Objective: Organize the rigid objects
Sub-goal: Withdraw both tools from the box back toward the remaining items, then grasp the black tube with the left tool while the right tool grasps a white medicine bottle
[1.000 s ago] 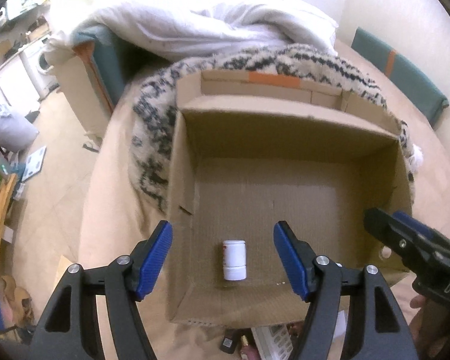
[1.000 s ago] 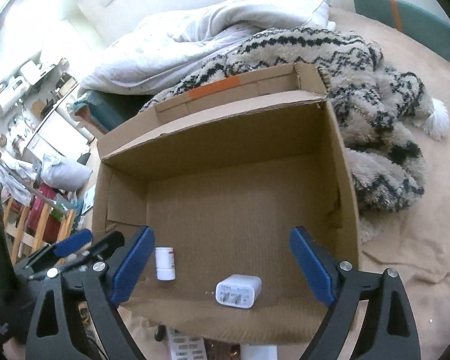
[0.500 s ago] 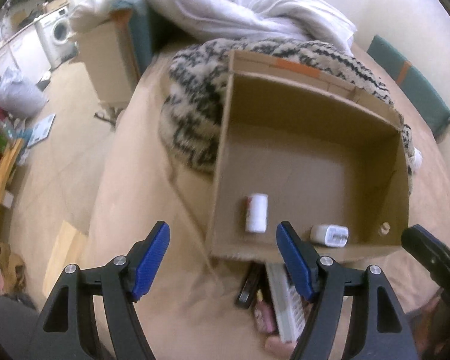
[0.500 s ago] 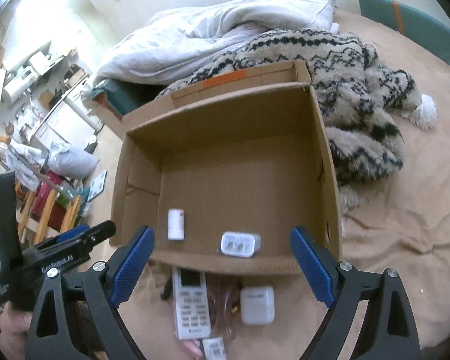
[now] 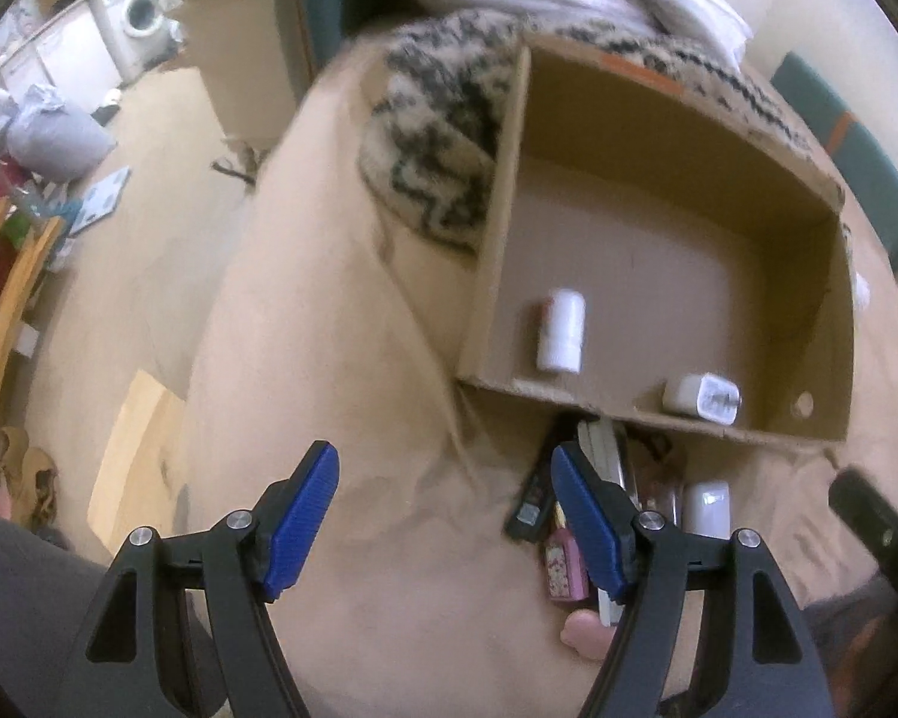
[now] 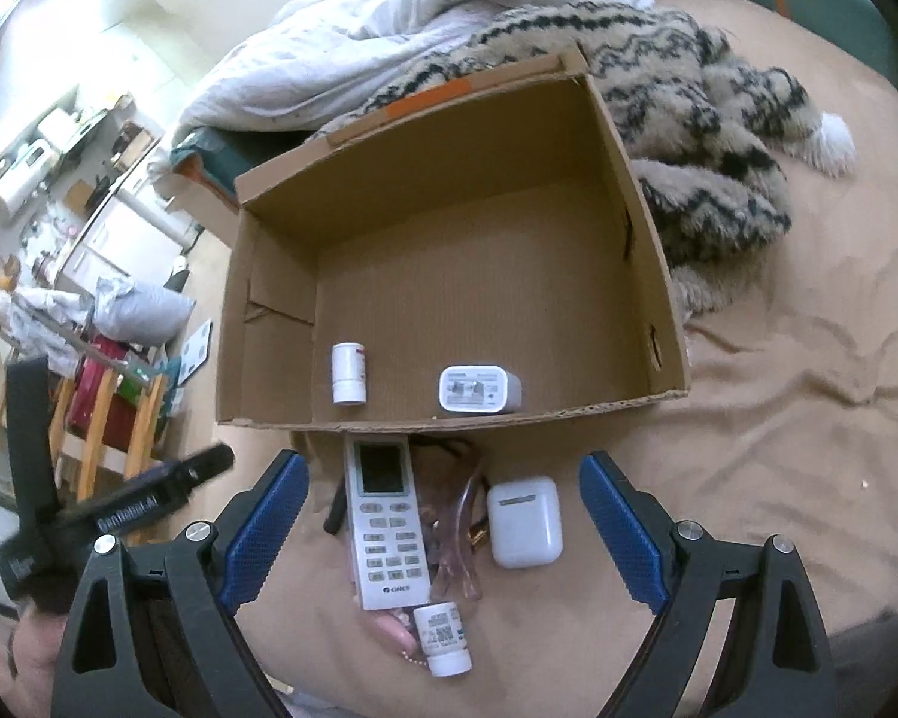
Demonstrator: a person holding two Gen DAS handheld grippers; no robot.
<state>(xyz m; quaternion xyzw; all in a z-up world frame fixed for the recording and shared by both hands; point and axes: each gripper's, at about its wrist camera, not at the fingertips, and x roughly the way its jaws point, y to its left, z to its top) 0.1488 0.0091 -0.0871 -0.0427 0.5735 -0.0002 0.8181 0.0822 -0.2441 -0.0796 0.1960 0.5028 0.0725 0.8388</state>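
Observation:
An open cardboard box lies on the tan bed cover. Inside, near its front wall, are a small white bottle and a white charger plug. In front of the box lie a white remote control, a white earbud case, a clear pinkish item, a small white labelled bottle and a pink item. My right gripper is open above this pile. My left gripper is open over the bed cover, left of the pile.
A black-patterned fluffy blanket and a white duvet lie behind the box. The bed edge drops to the floor at the left, where a wooden chair and clutter stand. A teal cushion lies at the far right.
Both grippers have pulled back from over the box toward me. The pile in front of the box has come into full view. Both stayed open.

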